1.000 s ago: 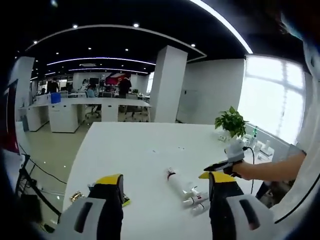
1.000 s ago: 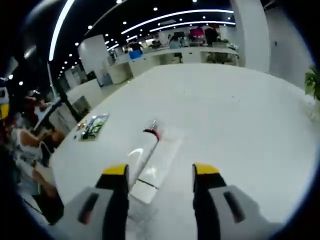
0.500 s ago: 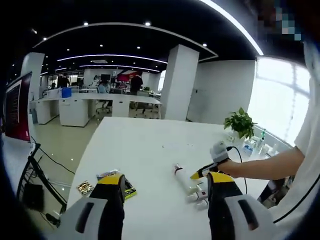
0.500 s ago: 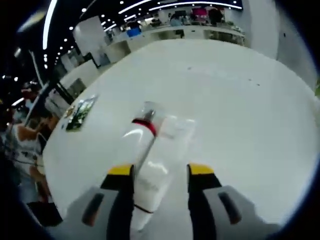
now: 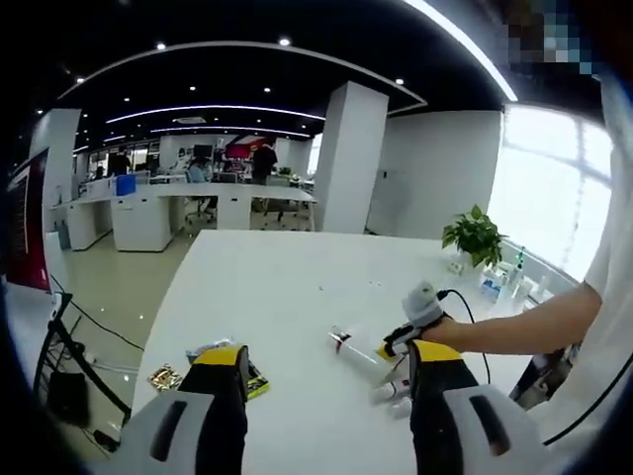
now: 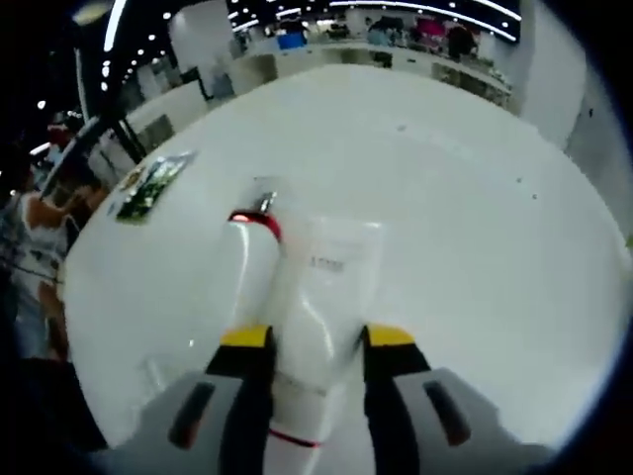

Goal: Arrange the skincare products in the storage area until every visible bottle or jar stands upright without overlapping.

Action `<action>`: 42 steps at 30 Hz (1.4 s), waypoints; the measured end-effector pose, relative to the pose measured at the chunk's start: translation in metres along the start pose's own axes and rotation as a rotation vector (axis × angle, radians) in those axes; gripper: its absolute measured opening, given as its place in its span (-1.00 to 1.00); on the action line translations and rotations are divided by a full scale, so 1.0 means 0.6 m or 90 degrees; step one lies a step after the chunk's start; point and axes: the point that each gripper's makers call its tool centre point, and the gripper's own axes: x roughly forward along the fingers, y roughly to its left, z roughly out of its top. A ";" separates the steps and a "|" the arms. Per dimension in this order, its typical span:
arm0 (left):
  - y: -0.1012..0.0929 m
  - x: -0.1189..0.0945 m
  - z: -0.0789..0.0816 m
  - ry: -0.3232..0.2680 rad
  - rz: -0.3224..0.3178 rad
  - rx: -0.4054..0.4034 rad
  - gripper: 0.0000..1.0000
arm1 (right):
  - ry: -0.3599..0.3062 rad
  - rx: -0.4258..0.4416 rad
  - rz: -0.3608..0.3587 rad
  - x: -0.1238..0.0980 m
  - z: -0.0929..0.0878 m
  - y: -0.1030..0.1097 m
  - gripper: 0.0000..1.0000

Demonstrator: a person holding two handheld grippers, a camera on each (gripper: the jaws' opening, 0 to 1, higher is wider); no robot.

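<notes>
On the white worktop (image 5: pixel 287 297) the skincare products lie on their sides rather than upright. In the right gripper view the right gripper (image 6: pixel 315 341) has its yellow-tipped jaws closed against the sides of a white tube (image 6: pixel 318 327) with a clear flat end, which lies flat and points away from the camera. Touching the tube's left side lies a white bottle (image 6: pixel 247 272) with a red collar and a clear cap. Farther off to the left, near the worktop edge, rests a green printed packet (image 6: pixel 150 185). In the left gripper view the left gripper (image 5: pixel 326 358) hovers with its jaws apart and nothing between them; the right gripper (image 5: pixel 398 341) comes in from the right in a person's hand, set down at the small cluster of white bottles (image 5: pixel 391 381) just beyond the left gripper's right jaw. A potted plant (image 5: pixel 475 236) stands at the far right edge, well apart from the products, and a white pillar (image 5: pixel 346 158) rises behind the worktop.
</notes>
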 end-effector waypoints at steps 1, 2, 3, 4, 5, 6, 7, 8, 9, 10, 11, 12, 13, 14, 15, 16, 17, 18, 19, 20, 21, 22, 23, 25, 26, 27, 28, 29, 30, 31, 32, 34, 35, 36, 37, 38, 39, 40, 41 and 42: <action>0.001 0.000 0.000 0.000 0.001 -0.001 0.35 | -0.001 0.000 0.000 0.001 0.001 -0.001 -0.36; 0.003 0.001 -0.001 0.002 0.002 -0.001 0.35 | -0.004 -0.009 0.000 0.002 0.001 -0.003 -0.37; 0.004 0.002 -0.001 0.003 0.003 -0.001 0.35 | -0.006 -0.016 0.000 0.003 0.002 -0.003 -0.39; 0.004 0.002 -0.002 0.003 0.003 -0.001 0.35 | -0.006 -0.017 -0.001 0.002 0.002 -0.005 -0.41; 0.006 0.003 -0.003 0.004 0.004 -0.002 0.35 | -0.009 -0.017 0.002 0.002 0.002 -0.007 -0.44; 0.008 0.003 -0.005 0.006 0.005 -0.003 0.35 | -0.012 -0.017 0.004 0.002 0.002 -0.010 -0.46; 0.009 0.003 -0.006 0.007 0.006 -0.005 0.35 | -0.015 -0.016 0.005 0.002 0.003 -0.013 -0.50; 0.009 0.003 -0.006 0.007 0.006 -0.005 0.35 | -0.021 -0.014 0.009 0.003 0.005 -0.016 -0.53; 0.009 0.003 -0.007 0.008 0.006 -0.004 0.34 | -0.026 -0.006 0.011 0.003 0.006 -0.018 -0.56; 0.010 0.003 -0.008 0.010 0.006 -0.002 0.34 | -0.028 0.000 0.013 0.003 0.007 -0.020 -0.61; 0.012 0.002 -0.009 0.011 0.006 -0.002 0.34 | -0.037 0.009 0.017 0.001 0.011 -0.025 -0.65; 0.013 0.001 -0.009 0.011 0.007 -0.003 0.33 | -0.044 0.016 0.018 0.000 0.012 -0.028 -0.69; 0.014 0.000 -0.009 0.011 0.007 -0.004 0.33 | -0.051 0.016 0.016 -0.002 0.013 -0.032 -0.74; 0.015 -0.003 -0.008 0.009 0.008 -0.005 0.33 | -0.056 0.019 0.017 -0.004 0.015 -0.034 -0.79; 0.016 -0.004 -0.008 0.008 0.008 -0.005 0.33 | -0.063 0.018 0.014 -0.007 0.017 -0.038 -0.83; 0.017 -0.006 -0.009 0.007 0.009 -0.006 0.33 | -0.067 0.017 0.010 -0.008 0.018 -0.042 -0.87; 0.017 -0.006 -0.009 0.007 0.009 -0.008 0.33 | -0.072 0.025 0.013 -0.010 0.020 -0.046 -0.88; 0.018 -0.007 -0.010 0.007 0.009 -0.009 0.32 | -0.073 0.029 0.011 -0.012 0.019 -0.049 -0.90; 0.018 -0.007 -0.011 0.007 0.009 -0.010 0.32 | -0.074 0.030 0.009 -0.015 0.018 -0.051 -0.91; 0.017 -0.008 -0.012 0.007 0.007 -0.011 0.32 | -0.075 0.028 0.007 -0.017 0.016 -0.054 -0.91; 0.015 -0.008 -0.012 0.007 0.006 -0.012 0.32 | -0.072 0.028 0.004 -0.022 0.011 -0.058 -0.91; 0.014 -0.008 -0.013 0.006 0.005 -0.011 0.32 | -0.077 0.034 0.004 -0.027 0.007 -0.060 -0.91; 0.011 -0.008 -0.014 0.007 0.002 -0.011 0.32 | -0.083 0.045 0.004 -0.035 0.002 -0.061 -0.91; 0.005 -0.006 -0.017 0.010 -0.004 -0.012 0.32 | -0.092 0.046 -0.003 -0.047 -0.002 -0.063 -0.91; 0.004 -0.006 -0.017 0.010 -0.006 -0.011 0.31 | -0.096 0.046 -0.005 -0.050 -0.002 -0.064 -0.91; -0.002 -0.003 -0.017 0.010 -0.013 -0.011 0.31 | -0.113 0.059 -0.006 -0.068 0.000 -0.065 -0.91; -0.005 -0.002 -0.017 0.010 -0.017 -0.011 0.31 | -0.126 0.061 -0.011 -0.078 0.003 -0.066 -0.91; -0.008 0.000 -0.017 0.010 -0.020 -0.011 0.30 | -0.137 0.059 -0.012 -0.087 0.007 -0.066 -0.90; -0.012 0.003 -0.017 0.010 -0.025 -0.012 0.30 | -0.144 0.060 -0.012 -0.096 0.010 -0.065 -0.90; -0.018 0.006 -0.016 0.008 -0.032 -0.015 0.29 | -0.155 0.061 -0.012 -0.105 0.015 -0.064 -0.90; -0.020 0.007 -0.015 0.007 -0.034 -0.016 0.29 | -0.163 0.059 -0.013 -0.114 0.018 -0.064 -0.90; -0.031 0.011 -0.012 0.004 -0.049 -0.022 0.26 | -0.191 0.066 -0.018 -0.136 0.029 -0.065 -0.89; -0.034 0.012 -0.011 0.002 -0.053 -0.022 0.25 | -0.204 0.069 -0.017 -0.144 0.033 -0.063 -0.89; -0.039 0.014 -0.009 0.000 -0.059 -0.023 0.24 | -0.214 0.064 -0.020 -0.158 0.035 -0.059 -0.89; -0.042 0.015 -0.008 -0.002 -0.062 -0.024 0.23 | -0.216 0.061 -0.020 -0.161 0.036 -0.057 -0.89; -0.044 0.015 -0.007 -0.003 -0.064 -0.024 0.22 | -0.219 0.061 -0.020 -0.165 0.037 -0.056 -0.89; -0.049 0.016 -0.005 -0.009 -0.069 -0.026 0.22 | -0.229 0.063 -0.017 -0.175 0.039 -0.050 -0.89; -0.050 0.017 -0.004 -0.011 -0.071 -0.028 0.21 | -0.237 0.062 -0.018 -0.180 0.040 -0.047 -0.89; -0.051 0.017 -0.004 -0.012 -0.073 -0.030 0.20 | -0.243 0.061 -0.011 -0.187 0.041 -0.039 -0.89; -0.055 0.018 -0.002 -0.018 -0.078 -0.033 0.19 | -0.245 0.061 -0.008 -0.189 0.041 -0.034 -0.89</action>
